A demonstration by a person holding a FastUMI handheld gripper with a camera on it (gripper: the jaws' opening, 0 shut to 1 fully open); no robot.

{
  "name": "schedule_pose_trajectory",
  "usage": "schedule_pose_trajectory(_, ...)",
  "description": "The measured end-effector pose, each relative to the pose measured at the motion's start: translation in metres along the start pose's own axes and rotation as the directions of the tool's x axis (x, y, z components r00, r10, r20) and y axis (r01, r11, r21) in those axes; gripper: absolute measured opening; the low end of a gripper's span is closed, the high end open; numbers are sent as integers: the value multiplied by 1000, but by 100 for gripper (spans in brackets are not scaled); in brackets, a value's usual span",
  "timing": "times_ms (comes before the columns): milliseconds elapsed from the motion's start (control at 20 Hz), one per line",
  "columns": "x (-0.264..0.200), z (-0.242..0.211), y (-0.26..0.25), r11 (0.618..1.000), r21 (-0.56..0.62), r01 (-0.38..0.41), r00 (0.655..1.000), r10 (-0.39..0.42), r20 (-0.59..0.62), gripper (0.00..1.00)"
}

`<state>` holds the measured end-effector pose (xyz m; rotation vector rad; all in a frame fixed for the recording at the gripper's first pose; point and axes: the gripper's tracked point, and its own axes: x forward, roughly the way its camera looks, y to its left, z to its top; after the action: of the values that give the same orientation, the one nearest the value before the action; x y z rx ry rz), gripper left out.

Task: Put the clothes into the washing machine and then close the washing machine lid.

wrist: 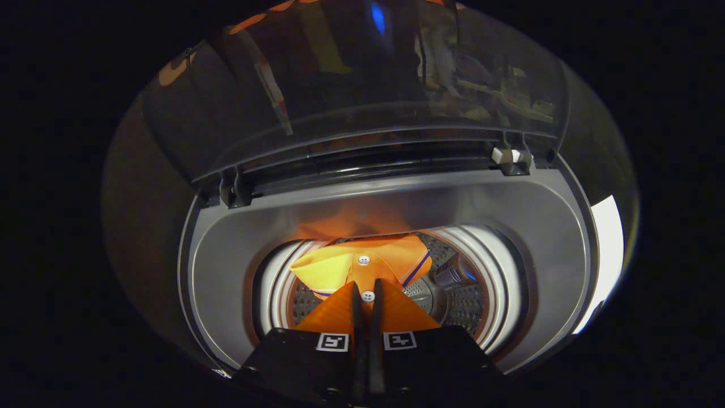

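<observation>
Two fingers of your hand-held gripper (367,297) stand pressed close together, with only a thin slit between them, and they pinch the button placket of the orange shirt (362,266) right at its lower white button. The garment hangs straight ahead of the fingertips and just below them, over the open mouth of the drum (453,294), so the drop you need runs directly downward from where you hold it. Its collar spreads crosswise to the fingers, soft knit cloth with a dark stripe along one edge. Beyond it lies the drum's perforated metal wall and a ribbed hub at the bottom. Around the opening curves the smooth grey plastic top of the washing machine (510,226). Farther back the lid (362,85), glossy and see-through, stands raised on its two hinges, not yet closed.
</observation>
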<state>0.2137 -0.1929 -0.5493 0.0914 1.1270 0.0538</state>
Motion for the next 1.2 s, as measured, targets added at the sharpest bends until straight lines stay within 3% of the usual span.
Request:
schedule_pose_trajectory(400,4,-4,-4,1000,7,27,1000,-27,-4,13)
schedule_pose_trajectory(950,-9,-9,-3,1000,29,14,1000,-14,14,100)
schedule_pose_trajectory(1200,-63,18,5,1000,7,0,991,-1,134,100)
